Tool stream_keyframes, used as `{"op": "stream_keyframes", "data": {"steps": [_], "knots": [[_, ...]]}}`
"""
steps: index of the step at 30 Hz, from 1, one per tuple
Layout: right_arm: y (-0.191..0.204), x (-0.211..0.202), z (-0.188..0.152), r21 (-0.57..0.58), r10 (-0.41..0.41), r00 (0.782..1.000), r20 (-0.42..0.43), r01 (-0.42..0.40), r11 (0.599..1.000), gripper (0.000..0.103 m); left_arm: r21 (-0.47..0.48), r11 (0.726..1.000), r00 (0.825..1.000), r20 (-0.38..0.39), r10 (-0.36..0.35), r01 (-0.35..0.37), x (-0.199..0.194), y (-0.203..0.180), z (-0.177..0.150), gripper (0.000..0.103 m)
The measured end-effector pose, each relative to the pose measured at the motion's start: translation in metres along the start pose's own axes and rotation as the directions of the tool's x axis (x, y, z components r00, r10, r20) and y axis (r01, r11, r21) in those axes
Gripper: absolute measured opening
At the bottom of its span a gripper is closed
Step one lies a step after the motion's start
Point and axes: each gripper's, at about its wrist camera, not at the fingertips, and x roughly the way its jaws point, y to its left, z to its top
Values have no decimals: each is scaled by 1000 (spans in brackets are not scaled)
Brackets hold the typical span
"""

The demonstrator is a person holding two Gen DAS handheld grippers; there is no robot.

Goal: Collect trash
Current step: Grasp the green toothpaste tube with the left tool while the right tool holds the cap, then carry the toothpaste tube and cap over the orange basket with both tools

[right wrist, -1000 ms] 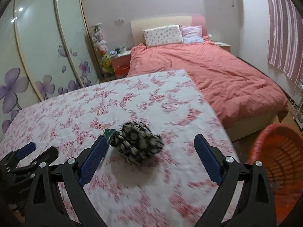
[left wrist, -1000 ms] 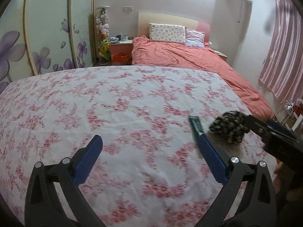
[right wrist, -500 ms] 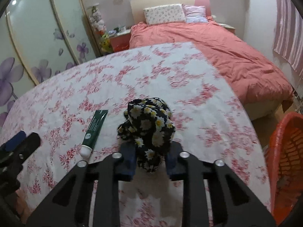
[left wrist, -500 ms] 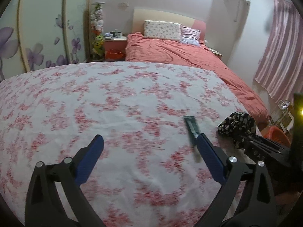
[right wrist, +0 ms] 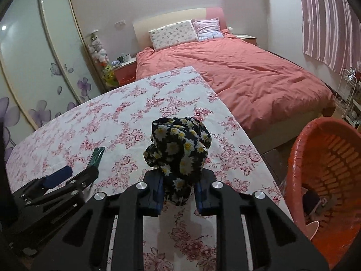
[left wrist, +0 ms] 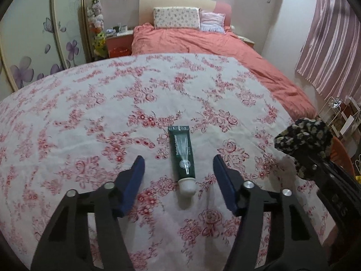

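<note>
Crumpled floral cloth (right wrist: 178, 151), glossy green tube (left wrist: 182, 153), slatted plastic basket (right wrist: 325, 171)

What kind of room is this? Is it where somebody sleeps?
Yes, it looks like a bedroom. There is a big bed with a pink cover and pillows, a wardrobe with painted flowers on its doors, and striped curtains.

Daisy-print cloth bundle (right wrist: 180, 149) — lifted; green tube (left wrist: 182, 153) lying flat.

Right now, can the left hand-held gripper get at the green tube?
Probably yes. The left hand-held gripper is open with the green tube lying flat between its fingers on the floral cloth, nothing between them.
</note>
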Motion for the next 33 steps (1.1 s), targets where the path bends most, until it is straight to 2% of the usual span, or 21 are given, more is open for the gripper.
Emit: {"op": "stream_keyframes", "data": {"steps": [9, 18, 24, 33], "knots": [[-4, 2, -1, 13, -2, 1000, -19, 2, 1000, 21, 10, 999, 999, -14, 32, -32, 11, -4, 7, 47], [-4, 6, -2, 21, -9, 999, -43, 10, 1000, 21, -9, 999, 999, -11, 34, -34, 10, -1, 7, 21], [-5, 3, -3, 17, -13, 1000, -23, 14, 1000, 21, 31, 999, 999, -11, 40, -40, 10, -8, 7, 20], [-15, -24, -5, 43, 20, 1000, 9, -20, 999, 21, 21, 999, 998, 25, -51, 50, -16, -5, -4, 20]]}}
